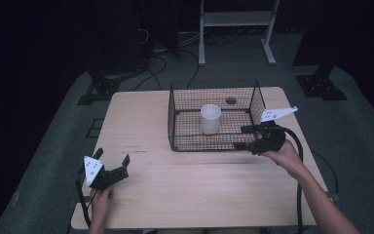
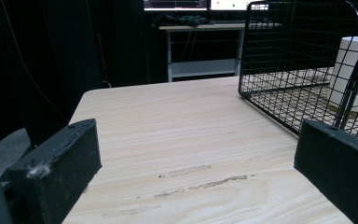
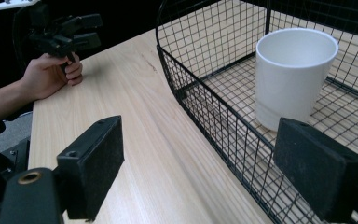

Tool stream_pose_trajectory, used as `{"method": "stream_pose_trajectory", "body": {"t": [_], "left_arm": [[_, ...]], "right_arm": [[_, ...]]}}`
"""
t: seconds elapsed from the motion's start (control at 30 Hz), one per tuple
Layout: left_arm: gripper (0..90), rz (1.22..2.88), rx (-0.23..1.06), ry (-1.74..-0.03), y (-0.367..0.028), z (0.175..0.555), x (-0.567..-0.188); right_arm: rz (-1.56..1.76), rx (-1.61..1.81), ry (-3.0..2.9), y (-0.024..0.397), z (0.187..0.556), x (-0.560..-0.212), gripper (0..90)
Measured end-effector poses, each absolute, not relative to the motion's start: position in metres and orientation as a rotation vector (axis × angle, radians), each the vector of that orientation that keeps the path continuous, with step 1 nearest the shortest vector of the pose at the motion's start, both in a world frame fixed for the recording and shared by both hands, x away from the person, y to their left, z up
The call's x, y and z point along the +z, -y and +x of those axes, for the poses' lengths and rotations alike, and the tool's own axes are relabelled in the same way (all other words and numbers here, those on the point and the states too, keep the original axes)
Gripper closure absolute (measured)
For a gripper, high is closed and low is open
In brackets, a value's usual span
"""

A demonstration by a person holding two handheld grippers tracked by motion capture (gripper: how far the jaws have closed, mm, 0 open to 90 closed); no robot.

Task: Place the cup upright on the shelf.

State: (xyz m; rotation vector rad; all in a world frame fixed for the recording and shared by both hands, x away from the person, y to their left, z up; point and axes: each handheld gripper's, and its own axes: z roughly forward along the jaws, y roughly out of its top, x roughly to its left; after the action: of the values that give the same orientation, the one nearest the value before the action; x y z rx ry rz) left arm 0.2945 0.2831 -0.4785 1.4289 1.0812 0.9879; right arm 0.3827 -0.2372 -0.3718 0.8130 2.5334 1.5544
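Right gripper [image 1: 244, 138], jaws apart, empty, straddling black wire basket [image 1: 175, 127] wall; next: grip it or reach white ceramic cup [image 1: 210, 118].

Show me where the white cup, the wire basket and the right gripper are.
white cup [image 1: 210, 118], high view, on its side wall.
wire basket [image 1: 214, 147], high view, on its near rim.
right gripper [image 1: 244, 137], high view, between its fingertips.

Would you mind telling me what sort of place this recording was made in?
Probably a lab or recording studio, not a home: a lone wooden table on grey carpet, black curtains all round, cables trailing over the floor, and a metal stand behind it.
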Motion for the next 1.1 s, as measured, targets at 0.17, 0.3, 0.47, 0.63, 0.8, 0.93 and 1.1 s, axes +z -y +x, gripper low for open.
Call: {"method": "stream_pose_trajectory", "body": {"t": [0.17,0.3,0.47,0.63,0.8,0.93,1.1], "left_arm": [[0.0,1.428,0.988,-1.081,-0.283,0.294,-0.479],[0.0,1.431,0.989,-1.081,-0.283,0.294,-0.478],[0.0,1.432,0.99,-1.08,-0.283,0.294,-0.478],[0.0,1.431,0.99,-1.08,-0.283,0.294,-0.478],[0.0,1.432,0.992,-1.08,-0.283,0.294,-0.479],[0.0,1.435,0.994,-1.078,-0.283,0.294,-0.479],[0.0,1.435,0.994,-1.077,-0.283,0.294,-0.479]], "right_arm": [[0.817,1.559,-2.526,0.243,0.377,-0.375,15.3],[0.822,1.557,-2.527,0.247,0.373,-0.377,15.3],[0.818,1.554,-2.52,0.251,0.369,-0.377,15.5],[0.823,1.552,-2.525,0.254,0.366,-0.38,15.5],[0.834,1.532,-2.546,0.257,0.363,-0.386,15.5],[0.826,1.538,-2.543,0.259,0.361,-0.386,15.5],[0.831,1.518,-2.545,0.261,0.359,-0.389,15.5]]}}
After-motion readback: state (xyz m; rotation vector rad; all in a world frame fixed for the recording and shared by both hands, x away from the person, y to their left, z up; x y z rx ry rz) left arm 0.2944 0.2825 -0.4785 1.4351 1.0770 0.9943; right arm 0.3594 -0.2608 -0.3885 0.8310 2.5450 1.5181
